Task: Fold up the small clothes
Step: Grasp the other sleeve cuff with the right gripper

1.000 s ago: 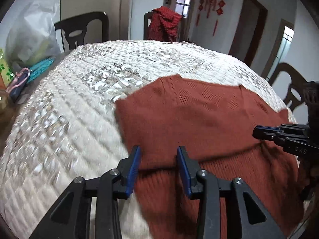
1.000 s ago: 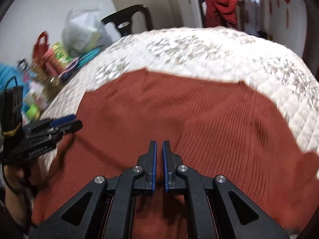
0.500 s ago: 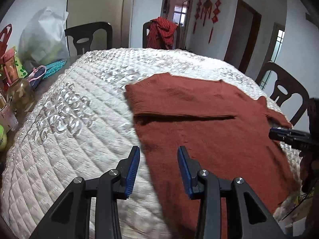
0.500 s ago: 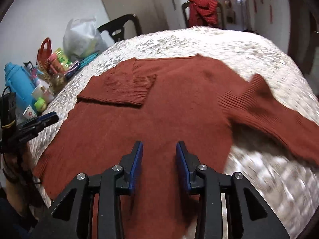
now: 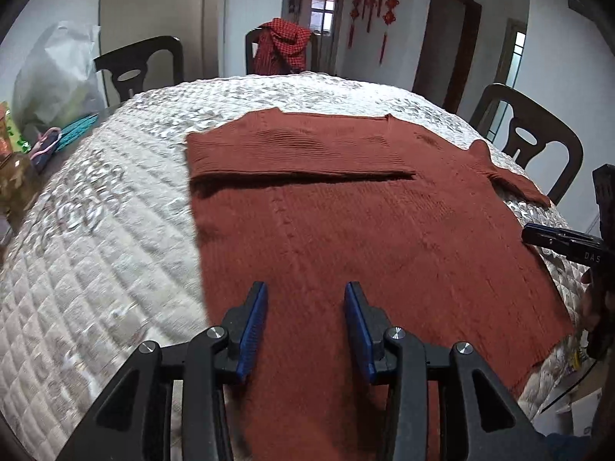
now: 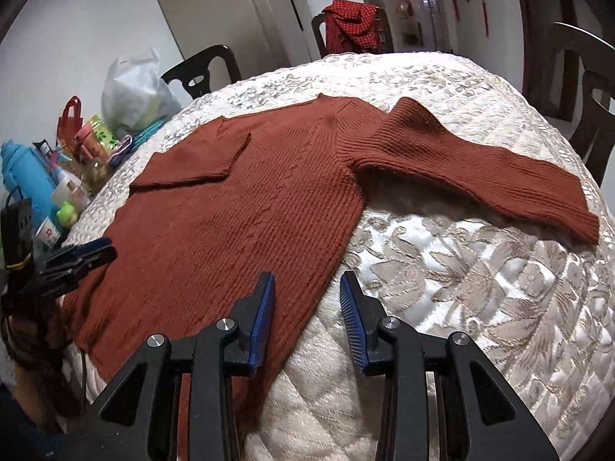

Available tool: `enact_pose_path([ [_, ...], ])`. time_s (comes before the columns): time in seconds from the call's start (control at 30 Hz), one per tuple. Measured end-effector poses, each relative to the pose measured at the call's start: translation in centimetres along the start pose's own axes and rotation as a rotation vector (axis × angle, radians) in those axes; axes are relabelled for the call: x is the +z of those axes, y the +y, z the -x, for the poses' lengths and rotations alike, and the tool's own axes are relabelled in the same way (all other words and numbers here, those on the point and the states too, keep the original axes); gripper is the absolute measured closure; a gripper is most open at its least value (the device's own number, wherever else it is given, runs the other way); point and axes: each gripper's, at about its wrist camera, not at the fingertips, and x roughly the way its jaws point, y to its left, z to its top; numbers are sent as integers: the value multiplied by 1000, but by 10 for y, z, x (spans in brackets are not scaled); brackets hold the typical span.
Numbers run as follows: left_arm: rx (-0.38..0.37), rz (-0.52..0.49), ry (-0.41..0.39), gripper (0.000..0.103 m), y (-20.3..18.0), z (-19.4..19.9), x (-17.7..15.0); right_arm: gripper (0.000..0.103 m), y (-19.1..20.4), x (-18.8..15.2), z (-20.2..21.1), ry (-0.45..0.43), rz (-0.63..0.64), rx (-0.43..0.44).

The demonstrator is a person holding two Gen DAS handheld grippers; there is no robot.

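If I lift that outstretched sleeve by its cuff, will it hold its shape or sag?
Likely sag: the outstretched sleeve is soft ribbed knit draping over the quilted cover. It probably drags the sweater body a little. The thick cuff should grip well.

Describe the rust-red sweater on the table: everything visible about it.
The sweater is a rust-red ribbed knit with a faint vertical cable line down the body. It lies flat on the quilted tablecloth. One sleeve is folded across the chest. The other sleeve stretches out sideways on the cloth, cuff toward the table edge. The hem reaches the near edge of the table. The left gripper and right gripper are both over the hem end, jaws open, gripping nothing.
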Motion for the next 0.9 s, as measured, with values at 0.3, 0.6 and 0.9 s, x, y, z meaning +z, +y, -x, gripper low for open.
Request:
enact_pose_path([
  [0.3,61,28,-23,59,-12,10,15,67,-36,-1,15,-48,-131,-65],
  [0.6,26,-10,-1,59,-49,-14,33,63,-99,-1,32,-123,-428,-77],
  [0.9,25,6,33,59,-45,-35,28,61,-151,6,30,-215,-686,-19],
])
